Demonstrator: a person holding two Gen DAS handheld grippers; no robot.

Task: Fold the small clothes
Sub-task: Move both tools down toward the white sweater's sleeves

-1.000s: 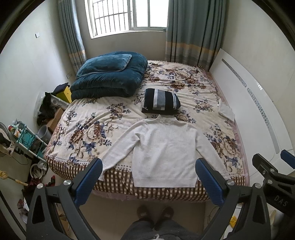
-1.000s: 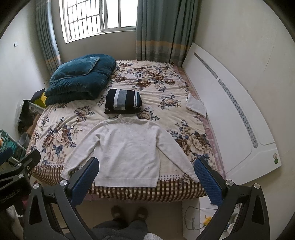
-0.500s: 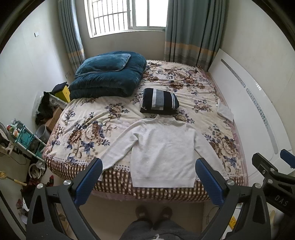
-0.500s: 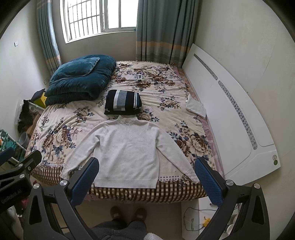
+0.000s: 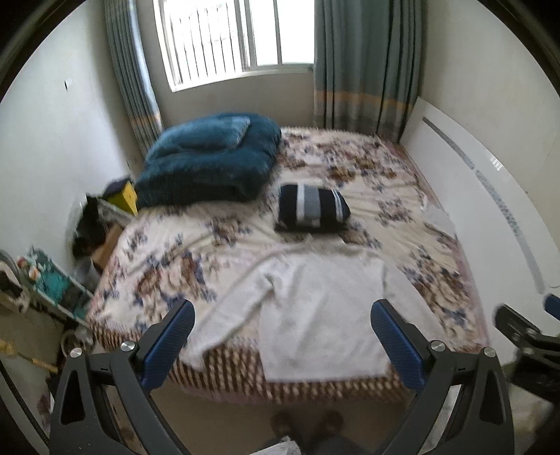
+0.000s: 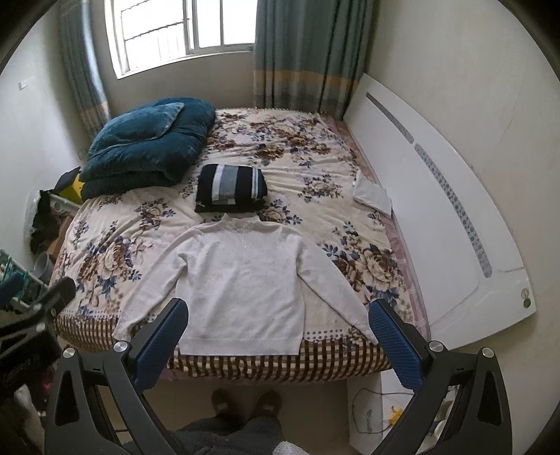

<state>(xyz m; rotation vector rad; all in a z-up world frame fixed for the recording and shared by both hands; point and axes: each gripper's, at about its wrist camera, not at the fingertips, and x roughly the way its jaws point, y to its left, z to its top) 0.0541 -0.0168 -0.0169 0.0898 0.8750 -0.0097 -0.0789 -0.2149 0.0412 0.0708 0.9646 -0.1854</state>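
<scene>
Nearest the cameras, the left gripper (image 5: 281,344) and the right gripper (image 6: 278,343) both hang above the floor at the foot of the bed (image 6: 245,371), their blue-padded fingers spread wide and holding nothing. Neither touches any cloth. The person's slippered feet (image 6: 245,402) stand on the floor just below.

The white sweater (image 6: 241,280) lies flat, face up, at the near edge of the bed, its hem just over the checked border of the bedspread. The body is smooth and roughly square, with a ribbed band along the hem and a short, lacy stand-up collar at the far end. Both long sleeves are spread out and angled down toward the near corners, the left one reaching the checked border, the right one ending close to the right gripper's finger in the picture. The knit looks pale and finely speckled. The left wrist view is blurred, so its texture cannot be read there.

Just beyond the collar sits a folded dark striped sweater (image 6: 231,187). A small folded white cloth (image 6: 372,194) rests by the right edge of the bed. Farther left lies a folded teal quilt (image 6: 147,143) with a pillow on top, and behind all this the window (image 6: 182,31) and curtains (image 6: 304,52).
</scene>
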